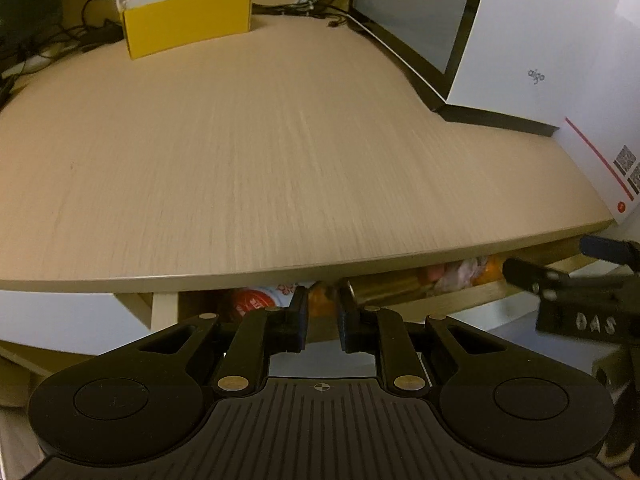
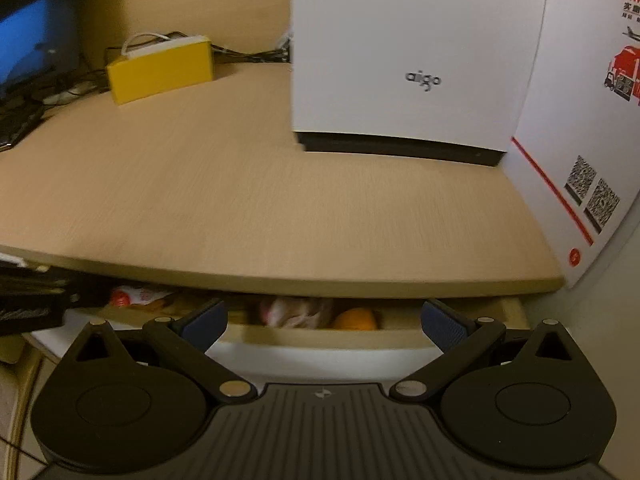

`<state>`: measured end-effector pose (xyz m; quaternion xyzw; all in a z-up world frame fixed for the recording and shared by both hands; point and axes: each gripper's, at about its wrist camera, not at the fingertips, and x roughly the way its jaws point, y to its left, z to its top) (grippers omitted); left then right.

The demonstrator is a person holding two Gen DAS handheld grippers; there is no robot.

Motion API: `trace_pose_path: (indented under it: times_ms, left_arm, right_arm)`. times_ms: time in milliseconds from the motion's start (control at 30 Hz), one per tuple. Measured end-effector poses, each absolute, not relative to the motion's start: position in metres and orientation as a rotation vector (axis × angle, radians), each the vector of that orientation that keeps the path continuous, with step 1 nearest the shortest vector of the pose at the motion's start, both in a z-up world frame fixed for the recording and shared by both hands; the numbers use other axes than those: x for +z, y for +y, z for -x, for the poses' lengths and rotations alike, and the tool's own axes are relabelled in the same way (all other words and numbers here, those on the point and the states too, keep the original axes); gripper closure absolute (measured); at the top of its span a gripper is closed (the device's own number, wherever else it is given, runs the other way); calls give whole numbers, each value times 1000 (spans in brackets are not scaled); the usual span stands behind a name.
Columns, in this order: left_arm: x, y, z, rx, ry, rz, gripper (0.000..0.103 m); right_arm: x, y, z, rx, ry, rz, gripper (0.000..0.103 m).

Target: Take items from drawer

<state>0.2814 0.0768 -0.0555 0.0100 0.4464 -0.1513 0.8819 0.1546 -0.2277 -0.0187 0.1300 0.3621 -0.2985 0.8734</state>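
Observation:
A drawer (image 2: 320, 338) under the wooden desk top (image 1: 260, 160) stands a little way out. In its gap lie a red-and-white packet (image 1: 256, 300), an orange item (image 1: 320, 300), a brass-coloured cylinder (image 1: 384, 290) and a pink-white wrapped thing (image 2: 296, 312) beside an orange fruit (image 2: 356, 320). My left gripper (image 1: 323, 308) reaches over the drawer front (image 1: 460, 296), its jaws drawn close with a narrow gap and the orange item showing behind. My right gripper (image 2: 324, 306) hangs open wide just before the drawer front, nothing between its blue pads (image 2: 204, 324).
A yellow box (image 1: 188, 18) with a white cable stands at the back of the desk among black cables. A tall white carton (image 2: 400, 48) and a white parcel with QR codes (image 2: 580, 160) fill the right side. A lit screen (image 2: 28, 40) glows at far left.

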Motion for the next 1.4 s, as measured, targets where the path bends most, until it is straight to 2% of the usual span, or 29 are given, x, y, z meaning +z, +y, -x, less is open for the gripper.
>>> trace_pose_path:
  times_ms: [200, 733, 1000, 1267, 1400]
  left_arm:
    - [-52, 73, -268, -310, 917, -57, 86]
    - [-51, 92, -219, -336, 949, 10, 86]
    - [-47, 103, -183, -371, 1006, 10, 86]
    - [-41, 104, -168, -495, 1086, -113, 86]
    - [-39, 104, -181, -514, 1029, -165, 86]
  right_arm:
    - [-32, -245, -160, -663, 813, -330, 0]
    - [-39, -218, -122, -694, 741, -332, 0]
    - [-31, -194, -96, -685, 824, -343, 0]
    - [-32, -193, -86, -534, 949, -417, 0]
    - [-29, -182, -81, -529, 937, -406, 0]
